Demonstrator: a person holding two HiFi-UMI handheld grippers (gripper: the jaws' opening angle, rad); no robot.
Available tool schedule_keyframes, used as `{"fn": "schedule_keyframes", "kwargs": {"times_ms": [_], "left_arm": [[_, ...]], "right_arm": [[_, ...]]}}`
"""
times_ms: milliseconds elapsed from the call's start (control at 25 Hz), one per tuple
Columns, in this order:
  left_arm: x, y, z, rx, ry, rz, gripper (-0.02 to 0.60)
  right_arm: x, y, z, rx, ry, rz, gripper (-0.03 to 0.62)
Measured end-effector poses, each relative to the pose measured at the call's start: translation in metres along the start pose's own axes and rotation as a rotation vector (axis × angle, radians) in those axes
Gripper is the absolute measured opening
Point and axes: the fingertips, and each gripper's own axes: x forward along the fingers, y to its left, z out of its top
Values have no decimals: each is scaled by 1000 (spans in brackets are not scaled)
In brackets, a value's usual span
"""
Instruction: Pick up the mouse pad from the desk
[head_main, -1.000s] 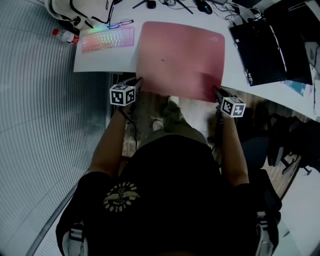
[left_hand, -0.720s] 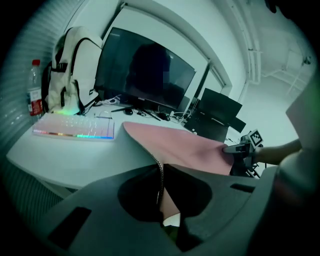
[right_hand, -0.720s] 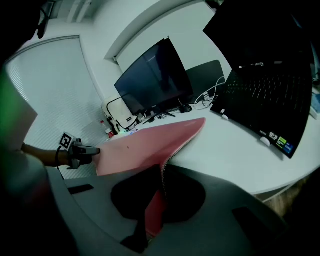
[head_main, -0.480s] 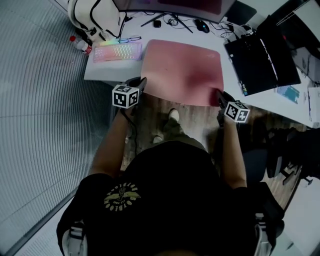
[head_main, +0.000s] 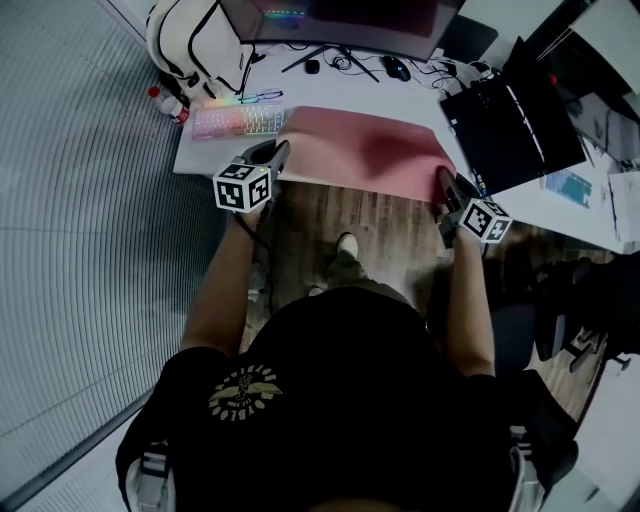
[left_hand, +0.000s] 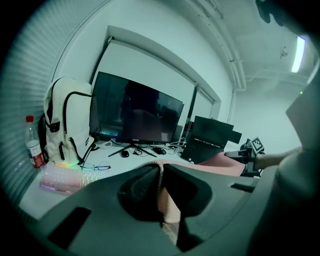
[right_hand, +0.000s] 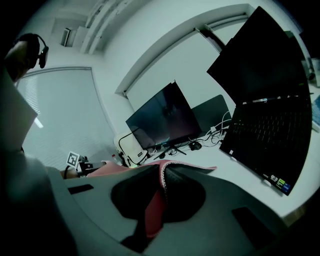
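At the far left of the worktop (head_main: 345, 88) we see a white backpack (head_main: 190, 45) standing, with a water bottle (head_main: 167, 103) just beside it. Right of these lies a lit keyboard (head_main: 238, 121), and a pair of glasses (head_main: 260, 97) lies just beyond it.

The left claw (head_main: 277, 155) sits at the near left corner of the pink mouse pad (head_main: 370, 150). Its own view shows the jaws pressed together on that corner, with the pad's stitched edge running up between them. The mouse pad spans from this claw across to the other one. Its near edge is raised off the worktop and hangs out over the wooden floor (head_main: 330, 215). We cannot tell whether its far edge touches the worktop.

Beyond the pad a dark monitor (head_main: 340, 15) stands on a splayed foot, with a mouse (head_main: 398, 68) and loose cables near its right side.

The right claw (head_main: 443, 182) is clamped on the pad's near right corner. In its view the pink edge is pinched between the closed jaws, and a bit of the corner sticks out past them.

Just right of that claw an open black laptop (head_main: 515, 115) lies on the worktop, and a bluish paper (head_main: 568, 185) lies further right. Nearer to us, between the two forearms, we see a shoe (head_main: 345, 245) on the floor.
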Motion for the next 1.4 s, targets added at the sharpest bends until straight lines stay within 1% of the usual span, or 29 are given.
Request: {"fn": "schedule_keyframes", "kwargs": {"times_ms": [120, 320, 440, 640, 880, 1120, 1240, 1400], "left_arm": [[-5, 2, 20, 15, -40, 5, 23], [-10, -6, 51, 58, -87, 11, 23], [-21, -12, 68, 80, -117, 18, 23], [-44, -22, 104, 145, -182, 19, 23], [-79, -35, 147, 169, -280, 32, 23], [-108, -43, 185, 186, -350, 48, 23], [-125, -44, 199, 185, -384, 56, 23], [-148, -50, 219, 203, -433, 64, 23]], "right_arm": [[-10, 0, 20, 8, -50, -3, 17], [-19, 11, 49, -35, -91, 4, 17], [-27, 24, 66, -60, -114, 18, 17], [-42, 51, 95, -108, -148, 53, 17], [-60, 85, 131, -164, -215, 82, 17], [-74, 123, 171, -256, -278, 112, 18], [-79, 140, 183, -287, -299, 131, 18], [-87, 161, 198, -328, -326, 149, 23]]}}
